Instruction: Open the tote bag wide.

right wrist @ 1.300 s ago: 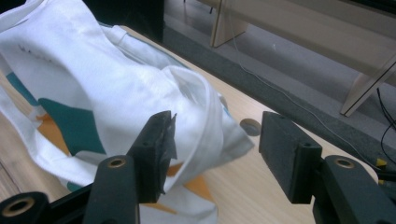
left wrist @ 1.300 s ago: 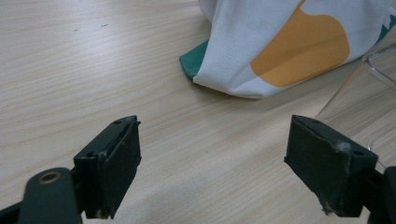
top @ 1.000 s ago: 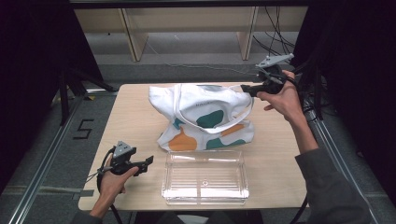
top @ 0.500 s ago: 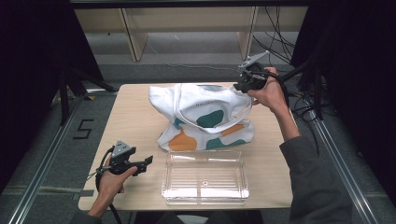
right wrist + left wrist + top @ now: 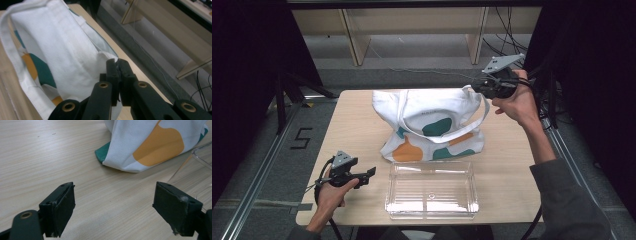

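A white tote bag (image 5: 432, 125) with orange and green shapes stands in the middle of the table. My right gripper (image 5: 474, 89) is at the bag's upper right corner. Its jaws have just been closing and now pinch the rim fabric (image 5: 105, 56) between them, seen close up in the right gripper view (image 5: 117, 62). The bag's strap (image 5: 479, 117) loops down below that corner. My left gripper (image 5: 371, 172) rests low near the table's front left, open and holding nothing (image 5: 115, 195). It faces the bag's lower corner (image 5: 150, 142).
A clear plastic box (image 5: 430, 164) sits in front of the bag, near the front edge; its corner (image 5: 200, 155) is to the right in the left gripper view. A wooden shelf frame (image 5: 477, 35) and cables (image 5: 512, 50) lie behind the table. Bare tabletop (image 5: 357, 115) lies left of the bag.
The right gripper came in from the right to the bag's top corner, shut on the rim and rose a little, drawing that corner up. The left gripper stayed put.
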A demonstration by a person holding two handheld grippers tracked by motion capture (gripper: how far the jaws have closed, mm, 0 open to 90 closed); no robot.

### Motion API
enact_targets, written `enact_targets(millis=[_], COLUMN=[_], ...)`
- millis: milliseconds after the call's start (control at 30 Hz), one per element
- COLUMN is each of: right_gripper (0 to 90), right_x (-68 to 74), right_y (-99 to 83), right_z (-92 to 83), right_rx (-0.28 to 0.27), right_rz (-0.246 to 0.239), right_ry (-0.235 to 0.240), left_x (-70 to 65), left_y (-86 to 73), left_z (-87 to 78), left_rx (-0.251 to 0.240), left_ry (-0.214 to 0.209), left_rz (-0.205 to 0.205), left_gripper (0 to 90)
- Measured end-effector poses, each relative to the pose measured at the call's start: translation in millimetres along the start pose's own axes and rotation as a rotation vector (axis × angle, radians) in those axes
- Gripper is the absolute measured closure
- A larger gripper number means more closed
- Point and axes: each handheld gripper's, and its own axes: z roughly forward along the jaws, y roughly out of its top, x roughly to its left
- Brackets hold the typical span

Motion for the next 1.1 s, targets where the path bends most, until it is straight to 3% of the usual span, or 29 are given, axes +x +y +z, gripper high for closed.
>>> enact_targets(millis=[133, 233, 333, 367, 533, 600, 833, 967, 1100], right_gripper=[89.0, 89.0, 89.0, 89.0, 89.0, 88.9, 88.9, 88.9, 88.9], right_x=[7.8, 17.9, 30.2, 30.2, 36.0, 40.8, 53.1, 59.8, 65.1], right_y=[-10.2, -23.9, -47.7, -47.7, -77.5, -88.8, -104.8, -120.2, -122.1], right_z=[-14.8, -14.8, 4.9, 4.9, 37.0, 48.6, 66.7, 87.1, 95.8], right_rx=[-0.053, -0.077, -0.072, -0.072, -0.023, -0.031, -0.001, 0.01, 0.017], right_rz=[-0.031, -0.002, 0.011, 0.011, 0.054, 0.074, 0.089, 0.119, 0.122], right_ry=[0.0, 0.03, 0.067, 0.067, 0.119, 0.141, 0.166, 0.217, 0.237], left_x=[-0.6, 0.5, 0.8, 1.0, 1.9, 2.3, 1.1, 1.7, 2.4], left_y=[1.2, 2.6, 3.3, 3.2, 4.5, 4.7, 5.4, 6.6, 12.7], left_z=[-2.1, -1.8, -1.3, -1.3, -2.5, -2.9, -2.9, -3.0, -5.4], left_rx=[-0.015, -0.017, -0.02, -0.019, -0.03, -0.032, -0.035, -0.036, -0.059], left_ry=[-0.004, -0.012, -0.017, -0.019, -0.036, -0.041, -0.048, -0.056, -0.076], left_rz=[0.003, 0.007, 0.006, 0.009, 0.029, 0.026, 0.03, 0.031, 0.018], left_gripper=[17.0, 17.1, 18.5, 18.5, 18.5, 18.4, 18.4, 18.7, 22.3])
